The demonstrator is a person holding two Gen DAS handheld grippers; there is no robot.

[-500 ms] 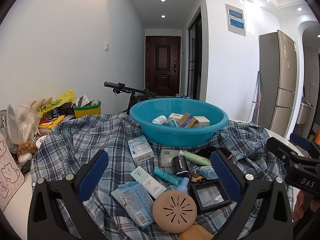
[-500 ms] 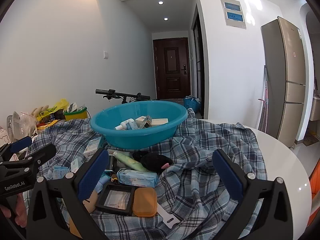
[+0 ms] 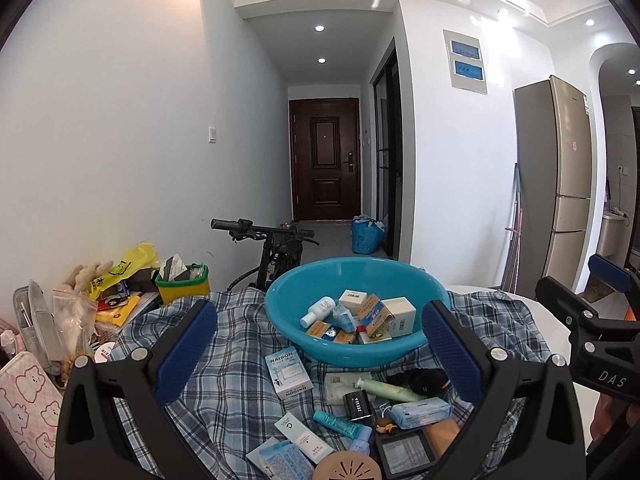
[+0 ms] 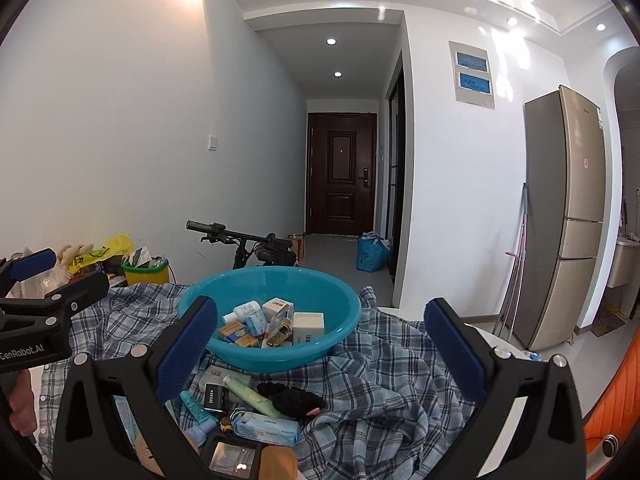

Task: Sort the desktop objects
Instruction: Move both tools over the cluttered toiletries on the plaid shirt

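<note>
A blue basin (image 3: 352, 356) stands on a plaid cloth (image 3: 232, 380) and holds several small boxes and a white bottle (image 3: 318, 310). In front of it lie loose items: a RAISON box (image 3: 290, 372), a green tube (image 3: 390, 390), a black ZEESEA box (image 3: 357, 406), a teal tube (image 3: 338, 424), a tissue pack (image 3: 420, 412) and a black plush (image 4: 292, 398). My left gripper (image 3: 319, 308) hangs open above this clutter, holding nothing. My right gripper (image 4: 322, 304) is open too, facing the basin (image 4: 272, 356) with nothing between its fingers. Each gripper shows at the edge of the other's view.
At the table's left stand a yellow-green tub (image 3: 184, 286), plastic bags and a pink bear pouch (image 3: 24, 404). A bicycle handlebar (image 3: 260, 230) rises behind the table. The white table edge (image 4: 500, 348) curves at the right, beside an orange seat (image 4: 616, 400) and a fridge (image 4: 568, 208).
Both views have swung upward, so the basin and the clutter sit lower in the frames and more ceiling shows. Both pairs of jaws stay wide apart and empty.
</note>
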